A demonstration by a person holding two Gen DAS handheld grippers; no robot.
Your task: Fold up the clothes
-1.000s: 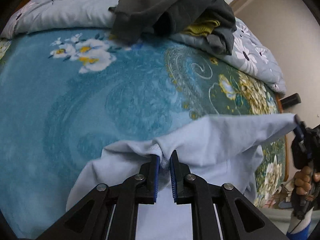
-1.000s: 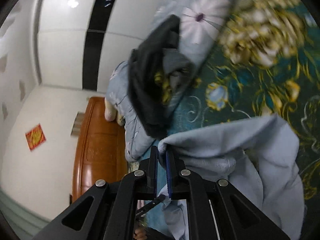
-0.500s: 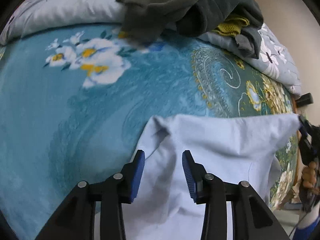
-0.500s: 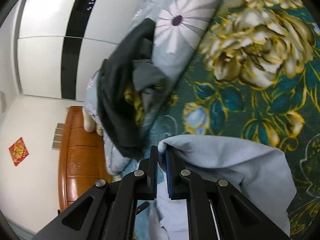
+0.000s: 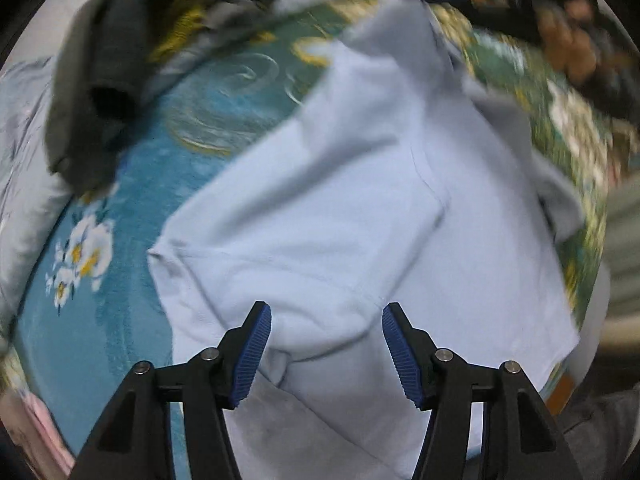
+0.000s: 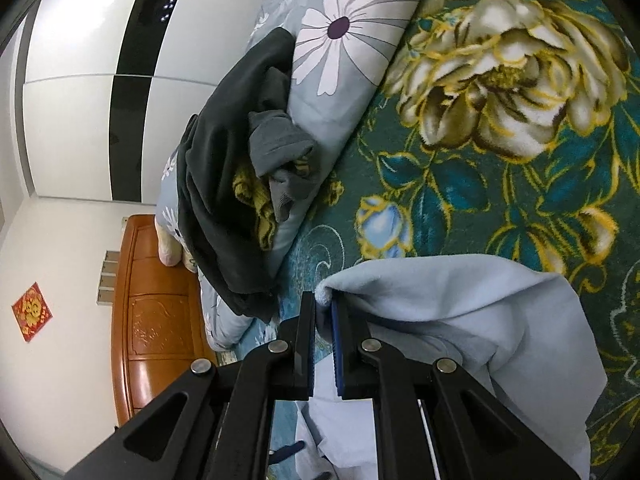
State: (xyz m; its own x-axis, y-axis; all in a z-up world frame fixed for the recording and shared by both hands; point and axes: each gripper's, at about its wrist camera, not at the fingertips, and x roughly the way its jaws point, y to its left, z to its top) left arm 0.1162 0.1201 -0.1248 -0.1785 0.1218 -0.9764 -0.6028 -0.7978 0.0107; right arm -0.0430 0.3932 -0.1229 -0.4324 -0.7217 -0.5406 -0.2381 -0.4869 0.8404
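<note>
Spread across a floral blanket (image 5: 132,208), the pale blue shirt (image 5: 360,208) is settling flat; the left gripper (image 5: 326,354), pinching it a second ago, is now gaping, while the right gripper (image 6: 323,344) is still clamping a corner for folding.

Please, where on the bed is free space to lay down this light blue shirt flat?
Bare teal blanket lies left of the light blue shirt, between it and the dark clothes pile. More bare blanket with big flowers is beyond the shirt edge held by the right gripper. Crowded along the grey quilt.
</note>
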